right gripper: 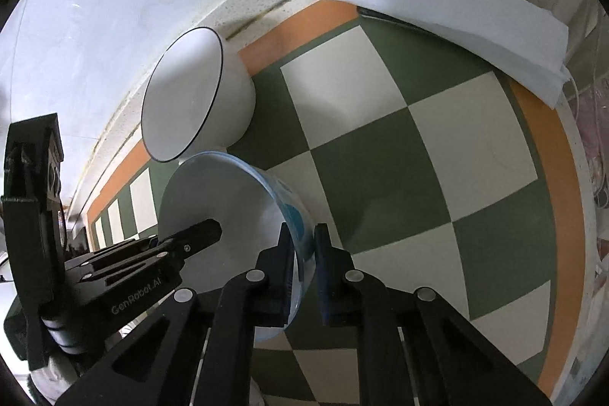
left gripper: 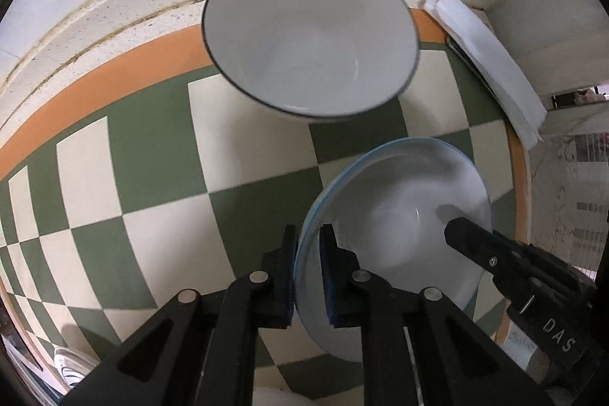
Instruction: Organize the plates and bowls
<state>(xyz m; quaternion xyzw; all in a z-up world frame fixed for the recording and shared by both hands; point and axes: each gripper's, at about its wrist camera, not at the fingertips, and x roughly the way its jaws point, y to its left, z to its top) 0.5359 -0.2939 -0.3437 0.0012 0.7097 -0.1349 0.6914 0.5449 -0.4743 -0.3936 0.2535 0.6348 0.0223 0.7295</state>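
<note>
- While both grippers grip it, the blue-rimmed bowl point(left gripper: 396, 215) sits near the counter's point(left gripper: 152, 177) right edge.
- Left gripper point(left gripper: 307, 265): fingers clamped on the bowl's left rim.
- Right gripper point(right gripper: 304, 265): fingers clamped on the opposite rim.
- Black-rimmed bowl point(left gripper: 310, 33): just beyond, at the counter's back edge.
</note>
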